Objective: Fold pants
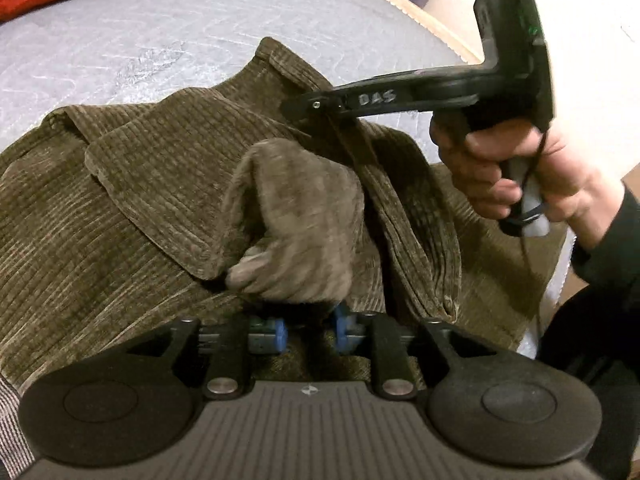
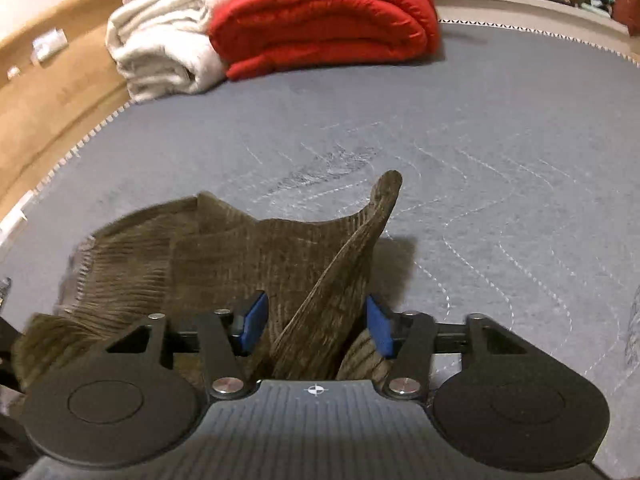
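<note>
Left wrist view: the olive-brown corduroy pants (image 1: 132, 216) are lying bunched on the grey quilted bed (image 1: 168, 36). The left hand-held gripper (image 1: 310, 330) is standing narrow, a blurred fabric lobe rising at its 12 o'clock; pad contact cannot be confirmed, so the lobe may be slipping free.

Right wrist view: the right hand-held gripper (image 2: 316, 326) is straddling an upright fold with visible gaps, not clamping. Risk: the fold collapsing toward 9 o'clock.

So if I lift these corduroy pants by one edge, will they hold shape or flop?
Probably flop: the brown corduroy pants already drape in soft folds on the grey mattress. The flap between the right gripper pads stands up briefly, so the thick ribbed cloth likely has some body. It looks grippy rather than slippery, and fairly heavy.
</note>
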A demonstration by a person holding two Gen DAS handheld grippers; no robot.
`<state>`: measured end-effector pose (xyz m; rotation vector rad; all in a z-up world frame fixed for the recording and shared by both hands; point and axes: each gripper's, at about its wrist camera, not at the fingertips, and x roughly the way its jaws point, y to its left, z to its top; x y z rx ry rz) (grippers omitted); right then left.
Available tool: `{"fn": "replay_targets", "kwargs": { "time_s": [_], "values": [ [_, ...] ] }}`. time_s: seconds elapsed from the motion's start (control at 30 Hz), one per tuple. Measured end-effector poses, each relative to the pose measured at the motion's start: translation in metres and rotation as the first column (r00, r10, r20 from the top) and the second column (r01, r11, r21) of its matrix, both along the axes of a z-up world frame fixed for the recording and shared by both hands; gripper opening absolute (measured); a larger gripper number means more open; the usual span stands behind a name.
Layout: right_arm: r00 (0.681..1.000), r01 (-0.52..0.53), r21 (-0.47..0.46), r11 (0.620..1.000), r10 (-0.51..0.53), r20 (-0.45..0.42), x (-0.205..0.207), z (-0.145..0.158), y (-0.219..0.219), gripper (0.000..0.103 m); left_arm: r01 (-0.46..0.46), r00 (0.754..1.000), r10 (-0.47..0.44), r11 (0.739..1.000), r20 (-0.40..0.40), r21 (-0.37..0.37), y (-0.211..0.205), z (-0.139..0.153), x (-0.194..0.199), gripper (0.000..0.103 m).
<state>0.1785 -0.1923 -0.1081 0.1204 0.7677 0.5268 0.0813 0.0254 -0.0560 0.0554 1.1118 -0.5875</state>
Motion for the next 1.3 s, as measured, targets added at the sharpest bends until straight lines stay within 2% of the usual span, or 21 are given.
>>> {"fn": "replay_targets", "kwargs": {
  "time_s": [0.07,0.2,0.27,0.33,0.43,0.5,0.53,0.57,0.6,0.63,0.67,0.7,0.73,0.8,0.87,1.0,1.03,1.13,1.2,1.23,1.3],
  "values": [
    [0.999,-0.009,-0.037,0.999,0.010,0.032,0.003,0.003,0.006,0.011,-0.022,0.999,0.023,1.000,0.033,-0.008,0.009,0.010,0.003,0.056],
    [0.989,-0.038,-0.018,0.999,0.040,0.139,-0.003,0.024,0.000,0.008,-0.105,0.992,0.111,0.991,0.067,-0.085,0.035,0.029,0.012,0.059],
    [0.980,-0.055,0.081,0.995,0.038,0.197,-0.006,0.040,-0.018,0.008,-0.152,0.983,0.161,0.983,0.086,-0.105,0.045,0.035,0.018,0.059],
    [0.975,-0.048,0.237,0.970,-0.006,0.222,-0.007,0.051,-0.045,0.008,-0.214,0.969,0.226,0.969,0.101,-0.121,0.053,0.040,0.028,0.059],
    [0.962,0.051,0.437,0.898,-0.162,0.221,-0.005,0.051,-0.095,0.008,-0.305,0.941,0.321,0.941,0.103,-0.144,0.061,0.042,0.040,0.059],
    [0.930,0.172,0.527,0.832,-0.314,0.193,-0.005,0.046,-0.131,0.008,-0.350,0.925,0.365,0.926,0.106,-0.140,0.063,0.041,0.047,0.059],
    [0.890,0.269,0.576,0.772,-0.428,0.159,-0.006,0.041,-0.156,0.008,-0.363,0.920,0.378,0.922,0.109,-0.135,0.062,0.039,0.050,0.059],
    [0.825,0.376,0.592,0.713,-0.549,0.137,-0.008,0.036,-0.174,0.008,-0.372,0.916,0.386,0.919,0.109,-0.131,0.062,0.037,0.054,0.059],
    [0.658,0.566,0.583,0.583,-0.746,0.106,-0.018,0.028,-0.199,0.008,-0.378,0.914,0.391,0.917,0.107,-0.128,0.060,0.036,0.056,0.059],
    [0.476,0.716,0.549,0.432,-0.877,0.069,-0.026,0.019,-0.222,0.008,-0.381,0.913,0.394,0.916,0.106,-0.124,0.058,0.035,0.058,0.059],
    [0.342,0.808,0.501,0.312,-0.939,0.033,-0.029,0.009,-0.241,0.008,-0.381,0.913,0.393,0.917,0.108,-0.119,0.059,0.034,0.057,0.059],
    [0.225,0.884,0.424,0.196,-0.974,-0.018,-0.030,-0.005,-0.263,0.010,-0.375,0.916,0.387,0.920,0.110,-0.113,0.056,0.033,0.058,0.059],
    [0.193,0.919,0.363,0.154,-0.979,-0.072,-0.025,-0.020,-0.281,0.010,-0.366,0.919,0.377,0.924,0.114,-0.105,0.054,0.031,0.059,0.059],
    [0.228,0.933,0.321,0.164,-0.958,-0.173,-0.014,-0.048,-0.308,0.012,-0.352,0.925,0.360,0.932,0.120,-0.085,0.046,0.027,0.060,0.059],
    [0.286,0.930,0.305,0.206,-0.925,-0.249,-0.005,-0.072,-0.327,0.013,-0.349,0.928,0.355,0.935,0.116,-0.071,0.041,0.022,0.061,0.059],
    [0.388,0.907,0.284,0.310,-0.878,-0.281,0.007,-0.082,-0.347,0.033,-0.344,0.932,0.348,0.937,0.104,-0.053,0.034,0.014,0.069,0.059],
    [0.402,0.902,0.286,0.322,-0.868,-0.290,0.009,-0.083,-0.351,0.034,-0.341,0.933,0.345,0.939,0.102,-0.049,0.034,0.012,0.070,0.060],
    [0.411,0.904,0.256,0.343,-0.864,-0.291,0.015,-0.082,-0.355,0.030,-0.348,0.931,0.349,0.937,0.102,-0.029,0.031,0.004,0.078,0.061],
    [0.425,0.898,0.244,0.365,-0.862,-0.277,0.008,-0.079,-0.358,0.007,-0.357,0.929,0.357,0.934,0.100,-0.014,0.033,-0.002,0.080,0.061],
    [0.436,0.892,0.249,0.376,-0.860,-0.264,0.008,-0.077,-0.360,0.007,-0.362,0.927,0.361,0.932,0.100,-0.008,0.035,-0.003,0.080,0.061],
    [0.421,0.891,0.275,0.362,-0.885,-0.199,0.000,-0.064,-0.361,0.006,-0.371,0.924,0.369,0.928,0.099,0.001,0.040,-0.004,0.080,0.061]
  ]
}}
